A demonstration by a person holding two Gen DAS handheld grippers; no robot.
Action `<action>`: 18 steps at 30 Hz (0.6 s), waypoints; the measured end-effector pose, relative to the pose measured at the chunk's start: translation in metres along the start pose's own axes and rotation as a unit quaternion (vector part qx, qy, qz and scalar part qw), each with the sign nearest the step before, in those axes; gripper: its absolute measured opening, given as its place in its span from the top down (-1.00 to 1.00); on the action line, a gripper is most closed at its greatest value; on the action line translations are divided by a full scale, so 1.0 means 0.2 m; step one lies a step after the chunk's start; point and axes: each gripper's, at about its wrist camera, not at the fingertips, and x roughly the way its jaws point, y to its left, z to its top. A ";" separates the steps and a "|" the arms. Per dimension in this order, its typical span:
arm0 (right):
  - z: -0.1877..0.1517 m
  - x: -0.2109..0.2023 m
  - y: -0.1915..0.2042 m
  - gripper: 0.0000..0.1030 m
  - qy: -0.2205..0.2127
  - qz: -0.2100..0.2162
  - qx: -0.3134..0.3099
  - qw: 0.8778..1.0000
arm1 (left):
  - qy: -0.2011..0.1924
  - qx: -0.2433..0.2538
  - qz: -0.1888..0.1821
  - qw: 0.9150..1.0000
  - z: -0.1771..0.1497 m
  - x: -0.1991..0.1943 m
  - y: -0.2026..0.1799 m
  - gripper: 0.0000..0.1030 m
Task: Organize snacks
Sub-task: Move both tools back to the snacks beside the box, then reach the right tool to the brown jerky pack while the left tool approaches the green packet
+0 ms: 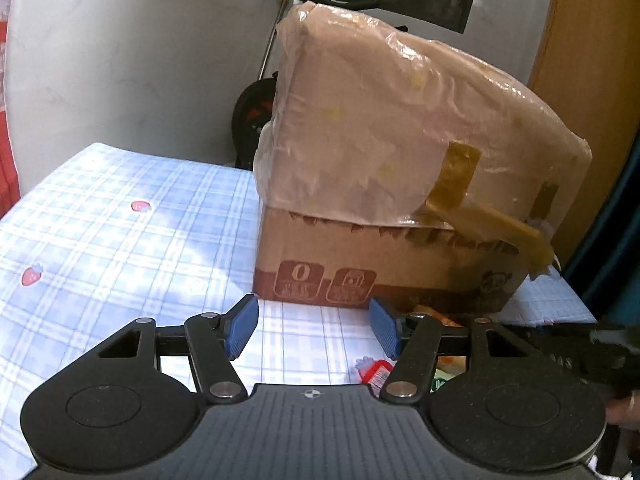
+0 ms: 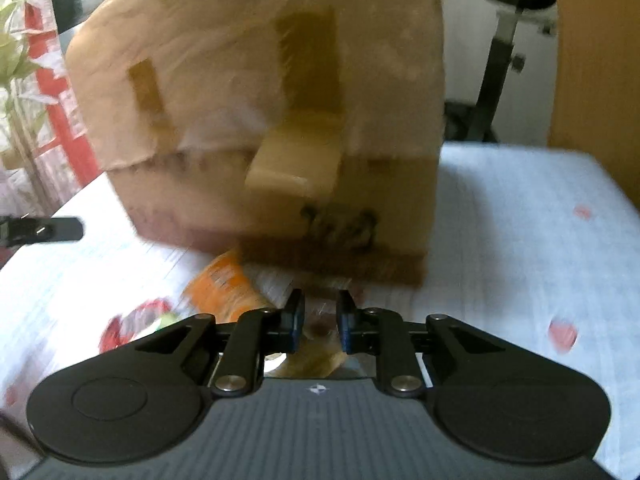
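My left gripper (image 1: 312,320) is open, its blue pads (image 1: 242,326) wide apart over the checked tablecloth (image 1: 100,220), with nothing between them. It faces a cardboard box (image 1: 360,260) whose top is covered in taped clear plastic. A small red snack packet (image 1: 374,372) lies just behind its right finger. In the blurred right wrist view, my right gripper (image 2: 320,312) is shut on a brownish clear-wrapped snack packet (image 2: 316,354) low in front of the same box (image 2: 280,100). An orange packet (image 2: 224,284) and a red and green one (image 2: 136,320) lie to its left.
The box takes up the far middle of the table. A wooden panel (image 1: 592,60) stands at the right, a white wall behind. An exercise bike (image 2: 516,20) is beyond the table's far edge. The left gripper's tip (image 2: 40,230) shows at the left edge of the right wrist view.
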 end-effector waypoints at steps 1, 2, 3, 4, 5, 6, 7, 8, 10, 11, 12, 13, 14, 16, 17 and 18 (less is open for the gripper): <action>-0.02 -0.01 0.01 0.63 0.010 0.011 0.001 1.000 | 0.000 -0.001 -0.001 1.000 -0.01 0.00 0.00 -0.23; -0.04 -0.02 0.02 0.63 0.015 0.016 -0.004 1.000 | 0.001 -0.001 -0.003 1.000 -0.02 0.00 0.01 -0.23; -0.06 -0.03 0.04 0.61 0.015 0.012 -0.011 1.000 | 0.002 0.001 -0.003 1.000 -0.03 0.00 0.01 -0.23; -0.06 -0.03 0.04 0.60 0.009 0.003 -0.015 1.000 | 0.005 0.002 -0.003 1.000 -0.04 0.00 0.01 -0.23; -0.06 -0.03 0.03 0.57 0.001 -0.003 -0.007 1.000 | 0.007 0.003 -0.002 1.000 -0.04 0.01 0.00 -0.23; -0.04 -0.03 0.01 0.45 -0.005 -0.011 0.009 1.000 | 0.009 0.002 -0.002 1.000 -0.04 0.02 0.00 -0.23; -0.03 -0.01 -0.01 0.31 -0.011 -0.021 0.026 0.999 | 0.009 0.001 -0.004 1.000 -0.05 0.02 0.00 -0.23; -0.01 0.00 -0.04 0.25 -0.018 -0.030 0.041 0.999 | 0.009 -0.001 -0.005 1.000 -0.06 0.00 0.00 -0.23; 0.02 0.04 -0.07 0.08 -0.027 -0.045 0.056 0.997 | 0.006 -0.004 -0.007 1.000 -0.06 -0.01 -0.01 -0.23; 0.03 0.06 -0.07 0.06 -0.025 -0.051 0.057 0.997 | 0.004 -0.004 -0.007 1.000 -0.07 -0.01 0.00 -0.23; 0.05 0.08 -0.07 0.02 -0.020 -0.053 0.058 0.997 | 0.002 -0.002 -0.008 1.000 -0.07 -0.01 0.00 -0.23; 0.06 0.11 -0.07 0.01 -0.015 -0.052 0.058 0.997 | 0.002 -0.002 -0.006 1.000 -0.07 -0.02 0.00 -0.23; 0.08 0.12 -0.07 0.00 -0.011 -0.050 0.060 0.997 | 0.003 -0.004 -0.005 1.000 -0.07 -0.01 0.01 -0.23; 0.08 0.15 -0.06 -0.15 -0.001 -0.051 0.060 0.997 | 0.007 -0.011 -0.003 1.000 -0.08 -0.01 0.03 -0.23; 0.08 0.16 -0.04 -0.20 -0.002 -0.054 0.056 0.997 | 0.009 -0.013 -0.002 1.000 -0.08 -0.01 0.03 -0.23; 0.08 0.17 -0.01 -0.23 -0.002 -0.060 0.046 0.997 | 0.009 -0.015 -0.001 1.000 -0.08 -0.01 0.04 -0.23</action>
